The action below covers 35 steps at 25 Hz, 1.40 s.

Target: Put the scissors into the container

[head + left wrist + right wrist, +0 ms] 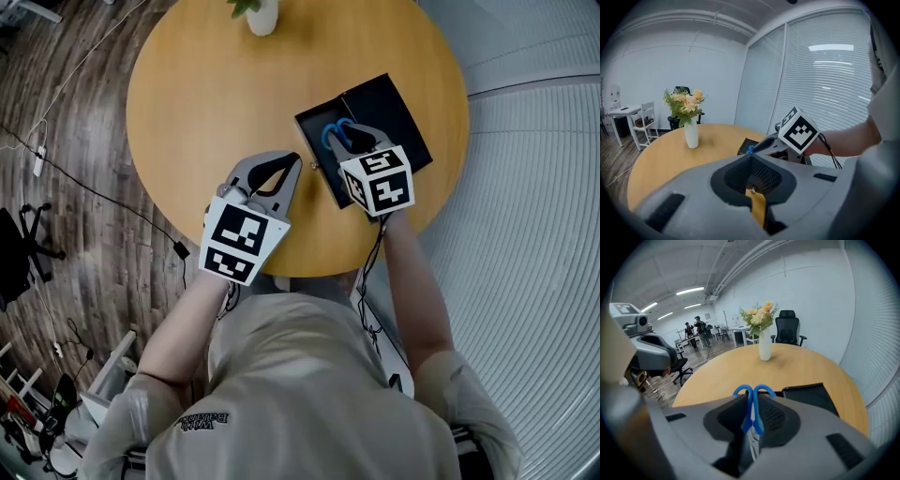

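Blue-handled scissors (334, 132) are clamped in my right gripper (351, 131), which is shut on them. Their handle loops (753, 392) stick out past the jaw tips and the blades run back between the jaws. The gripper hangs over the left part of a black open container (392, 106) on the right side of the round wooden table (216, 84). In the right gripper view the container (809, 395) lies just ahead and to the right. My left gripper (294, 163) hovers over the table's near edge, left of the container, shut with nothing in it.
A white vase of flowers (262, 16) stands at the table's far edge, also in the left gripper view as the vase (691, 133). Office chairs and desks stand beyond the table. Cables run over the wooden floor (56, 112) on the left.
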### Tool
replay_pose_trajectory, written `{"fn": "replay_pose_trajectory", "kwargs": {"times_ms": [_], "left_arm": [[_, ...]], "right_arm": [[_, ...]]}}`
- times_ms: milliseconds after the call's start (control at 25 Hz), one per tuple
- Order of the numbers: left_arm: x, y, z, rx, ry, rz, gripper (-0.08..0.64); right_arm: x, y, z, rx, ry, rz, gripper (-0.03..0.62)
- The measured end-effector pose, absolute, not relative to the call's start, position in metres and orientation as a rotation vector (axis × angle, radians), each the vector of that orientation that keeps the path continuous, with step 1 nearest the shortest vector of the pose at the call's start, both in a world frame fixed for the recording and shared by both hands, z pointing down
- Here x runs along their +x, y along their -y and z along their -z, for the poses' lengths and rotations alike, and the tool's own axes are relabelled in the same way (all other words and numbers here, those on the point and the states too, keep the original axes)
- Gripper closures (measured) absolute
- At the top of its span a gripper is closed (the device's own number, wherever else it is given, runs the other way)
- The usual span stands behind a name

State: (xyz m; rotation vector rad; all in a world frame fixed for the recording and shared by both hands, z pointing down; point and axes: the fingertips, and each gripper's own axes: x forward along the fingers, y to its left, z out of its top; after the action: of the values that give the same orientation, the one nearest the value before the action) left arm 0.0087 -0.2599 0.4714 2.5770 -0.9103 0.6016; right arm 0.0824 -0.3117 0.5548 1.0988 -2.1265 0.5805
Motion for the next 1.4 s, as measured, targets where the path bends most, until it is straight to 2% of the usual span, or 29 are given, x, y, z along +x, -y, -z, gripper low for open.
{"fn": "replay_pose_trajectory", "kwargs": {"times_ms": [880, 1240, 1400], "left_arm": [[-0.008, 0.268, -0.542, 2.463, 0.923, -0.646, 0.538], [-0.022, 0.267, -0.552, 2.435, 0.938, -0.663, 0.538], [-0.026, 0.266, -0.537, 2.454, 0.946, -0.657, 0.538]], "right_arm": [[0.076, 0.342, -0.689, 1.048, 1.925, -0.711, 0.503], [0.084, 0.338, -0.711, 1.125, 1.884, -0.797, 0.503], [0.086, 0.338, -0.689, 1.161, 1.908, -0.799, 0.495]]}}
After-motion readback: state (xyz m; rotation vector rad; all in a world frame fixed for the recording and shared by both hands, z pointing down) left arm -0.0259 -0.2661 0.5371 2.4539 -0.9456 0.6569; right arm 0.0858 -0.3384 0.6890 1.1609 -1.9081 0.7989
